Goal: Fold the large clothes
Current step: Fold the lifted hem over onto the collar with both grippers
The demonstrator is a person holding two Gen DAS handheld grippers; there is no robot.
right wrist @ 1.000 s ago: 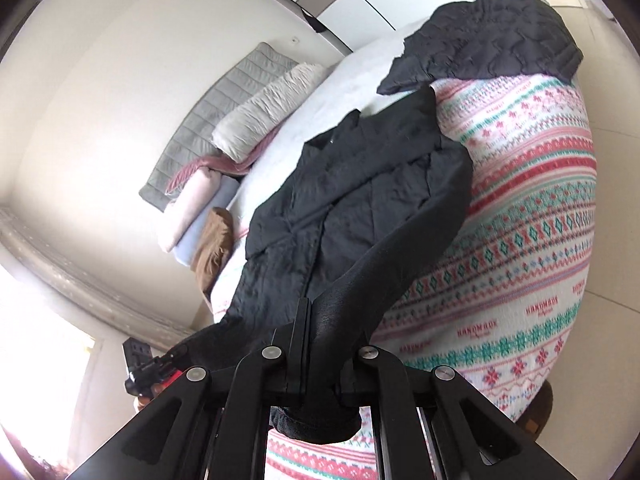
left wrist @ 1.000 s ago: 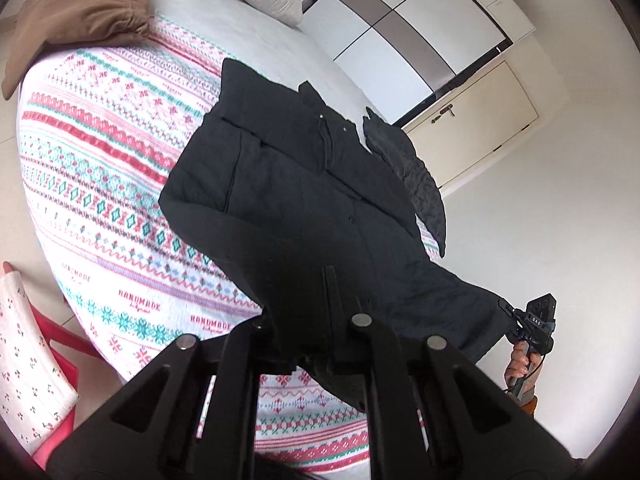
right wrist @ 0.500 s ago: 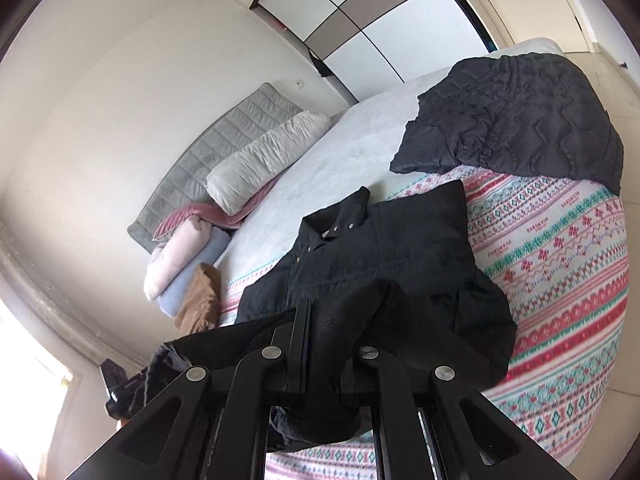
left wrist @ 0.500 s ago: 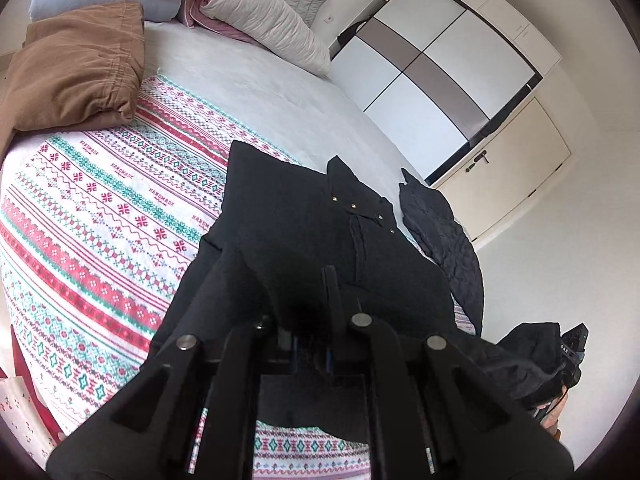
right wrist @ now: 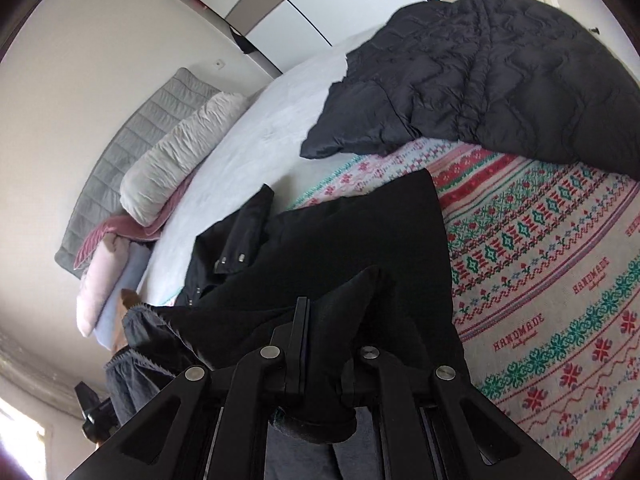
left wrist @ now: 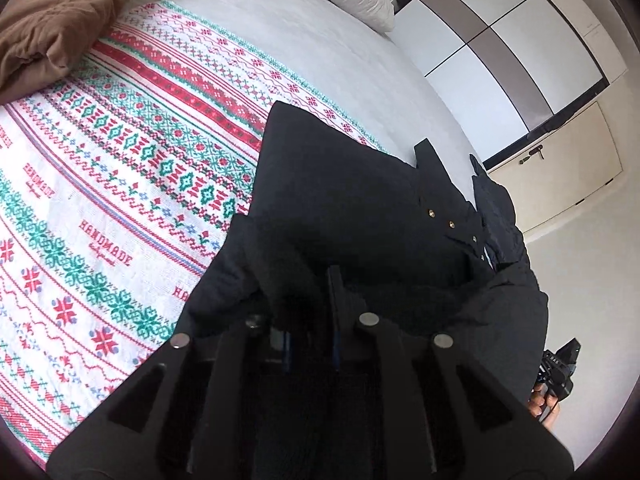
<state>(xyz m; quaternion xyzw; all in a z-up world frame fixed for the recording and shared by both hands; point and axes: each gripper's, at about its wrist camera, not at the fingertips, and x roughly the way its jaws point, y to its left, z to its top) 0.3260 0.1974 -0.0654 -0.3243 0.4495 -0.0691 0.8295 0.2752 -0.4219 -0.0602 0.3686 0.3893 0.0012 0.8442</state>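
Note:
A large black coat (left wrist: 352, 204) with metal snaps lies on the patterned blanket (left wrist: 120, 168) on the bed; its collar points to the wardrobe side. It also shows in the right wrist view (right wrist: 360, 240). My left gripper (left wrist: 312, 300) is shut on the coat's lower edge, lifted and folded over the body. My right gripper (right wrist: 324, 320) is shut on the other bottom corner, bunched between the fingers. The right gripper shows in the left wrist view (left wrist: 558, 368) at the lower right.
A dark quilted jacket (right wrist: 500, 76) lies at the bed's far side. A brown cushion (left wrist: 52, 28) and pillows (right wrist: 180, 156) sit near the headboard. A wardrobe (left wrist: 500, 44) stands beyond the bed. The white sheet (left wrist: 280, 40) lies past the blanket.
Both grippers have carried the coat's hem up and forward over its body toward the collar, so the coat now lies doubled and shorter on the blanket.

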